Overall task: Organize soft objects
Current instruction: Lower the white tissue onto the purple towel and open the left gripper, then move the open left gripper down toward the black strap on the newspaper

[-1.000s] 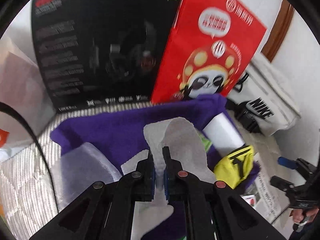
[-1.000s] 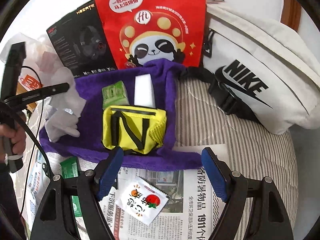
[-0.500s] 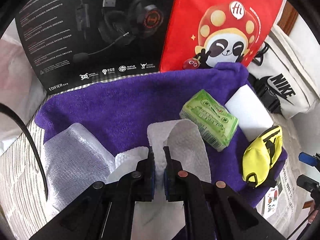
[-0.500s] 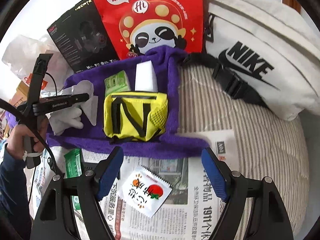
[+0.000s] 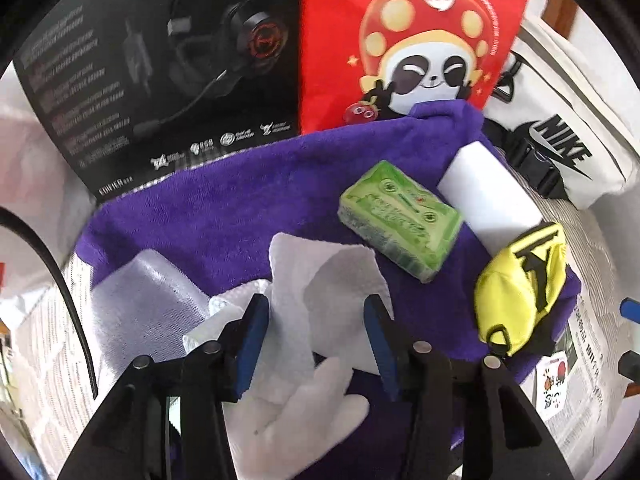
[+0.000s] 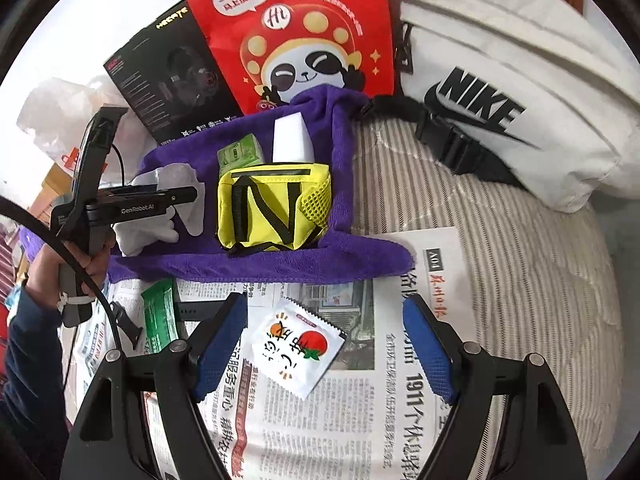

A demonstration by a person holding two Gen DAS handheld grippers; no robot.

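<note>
A purple towel (image 5: 248, 208) lies spread on the striped bedding. On it are a white glove (image 5: 316, 292), a green tissue pack (image 5: 400, 216), a white sponge block (image 5: 488, 200) and a yellow pouch (image 5: 520, 288). My left gripper (image 5: 316, 332) is open, its jaws either side of the glove, which lies loose on the towel. In the right wrist view the same towel (image 6: 260, 264), glove (image 6: 176, 200) and yellow pouch (image 6: 272, 208) show ahead. My right gripper (image 6: 324, 344) is open and empty above a newspaper, around a white snack sachet (image 6: 296, 348).
A black headset box (image 5: 160, 72) and a red panda bag (image 5: 408, 40) stand behind the towel. A white Nike waist bag (image 6: 520, 92) lies at the right. Newspaper (image 6: 400, 400) covers the near bedding, with a green packet (image 6: 160, 312) on it.
My left gripper has opened and let go of the white glove, which now lies on the purple towel. My right gripper has stayed open over the newspaper.
</note>
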